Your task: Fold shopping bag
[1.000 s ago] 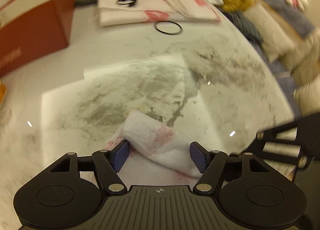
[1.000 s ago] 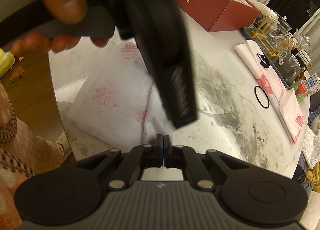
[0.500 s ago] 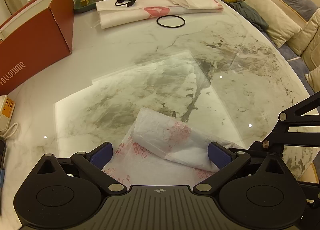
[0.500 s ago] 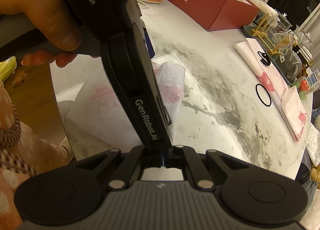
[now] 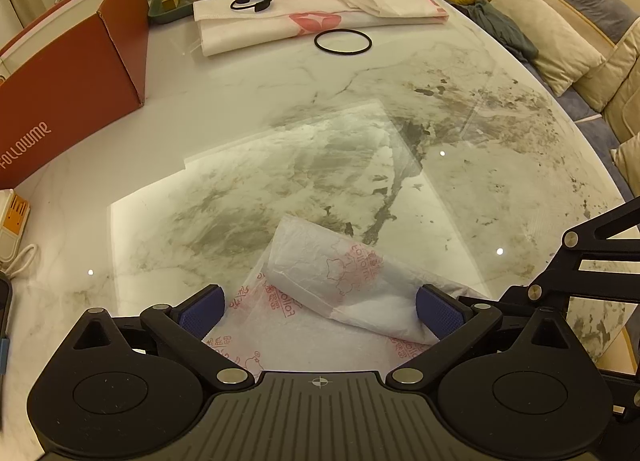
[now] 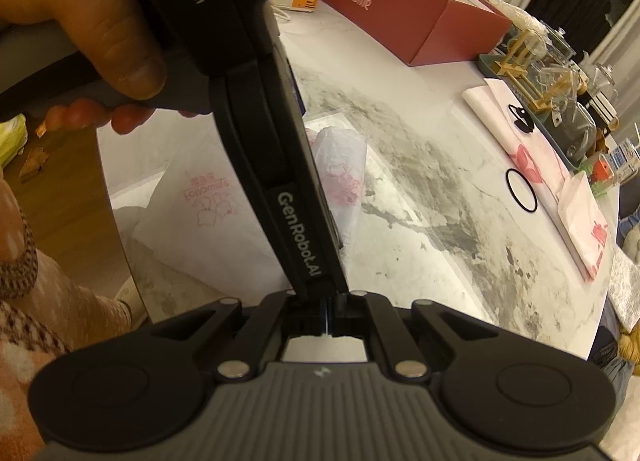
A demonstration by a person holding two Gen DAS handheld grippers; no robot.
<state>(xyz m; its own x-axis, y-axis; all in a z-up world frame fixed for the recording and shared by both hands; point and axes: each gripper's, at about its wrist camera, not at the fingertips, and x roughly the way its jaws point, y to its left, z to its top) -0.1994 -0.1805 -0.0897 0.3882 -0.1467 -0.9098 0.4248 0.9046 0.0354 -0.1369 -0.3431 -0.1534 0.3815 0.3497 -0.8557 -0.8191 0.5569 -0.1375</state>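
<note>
Shopping bag (image 5: 336, 285) of thin white plastic with pink print lies partly folded near the marble bench (image 5: 460, 121) edge, its top flap rolled over. Left claw (image 5: 320, 309) has just been opening and stands wide, the roll between its blue pads, untouched. Right claw (image 6: 327, 315) is closed tight, whether on the bag's edge is unclear; the left tool's body, marked "GenRobot.AI", blocks its view. Farther off stand a red "FOLLOWME" box (image 5: 68, 89), a black ring (image 5: 343, 42) and folded bags (image 5: 312, 13).
</note>
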